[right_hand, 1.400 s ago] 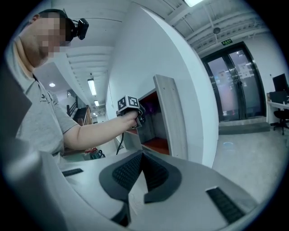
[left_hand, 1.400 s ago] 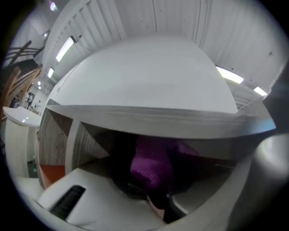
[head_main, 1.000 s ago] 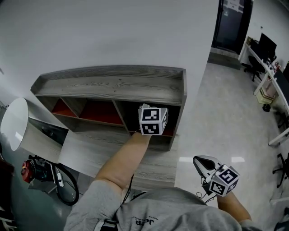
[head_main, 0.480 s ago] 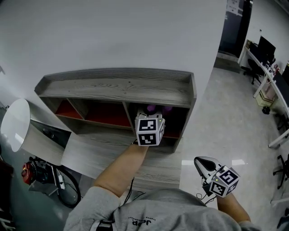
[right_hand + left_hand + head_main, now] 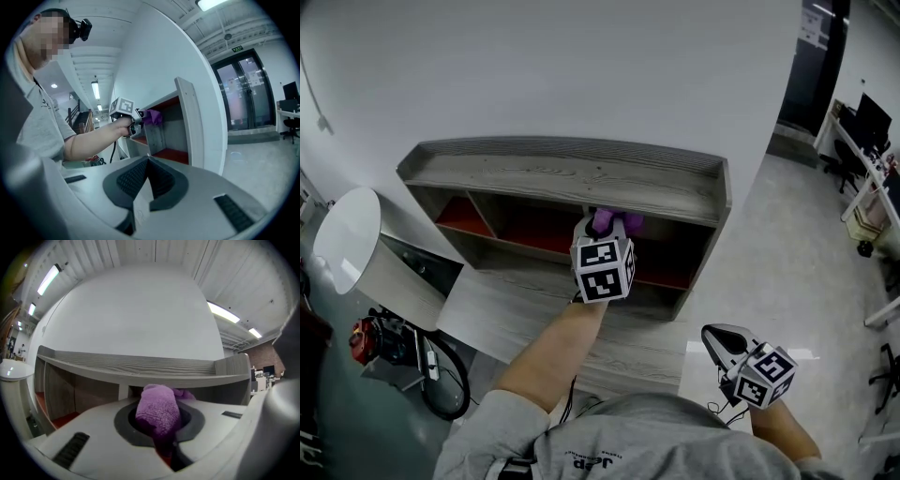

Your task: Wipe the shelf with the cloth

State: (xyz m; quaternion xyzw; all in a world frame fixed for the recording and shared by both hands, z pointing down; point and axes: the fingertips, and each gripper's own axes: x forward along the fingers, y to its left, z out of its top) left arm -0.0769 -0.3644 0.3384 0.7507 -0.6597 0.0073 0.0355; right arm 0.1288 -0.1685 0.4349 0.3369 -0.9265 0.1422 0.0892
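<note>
Purple fuzzy cloth poised at the grey wood-grain shelf: wiping is likely under way.
Left gripper pinches the cloth just under the shelf's top board; the next move probably calls for pressing and sweeping. Right gripper, jaws pressed together and empty, hangs well clear of the shelf.

A plain white wall fills the upper half of the head view. Against it stands a low grey wood-grain shelf with red inner floors, resting on a wood-grain panel. To the right, a pale glossy floor reflects ceiling lights and runs to dark glass double doors with a green exit sign above them. Near the doors, at the far right edge, are white desks carrying dark monitors, with black office chairs beside them. At the left sits a round white top over darker flooring. Long strip lights line a ribbed ceiling.
</note>
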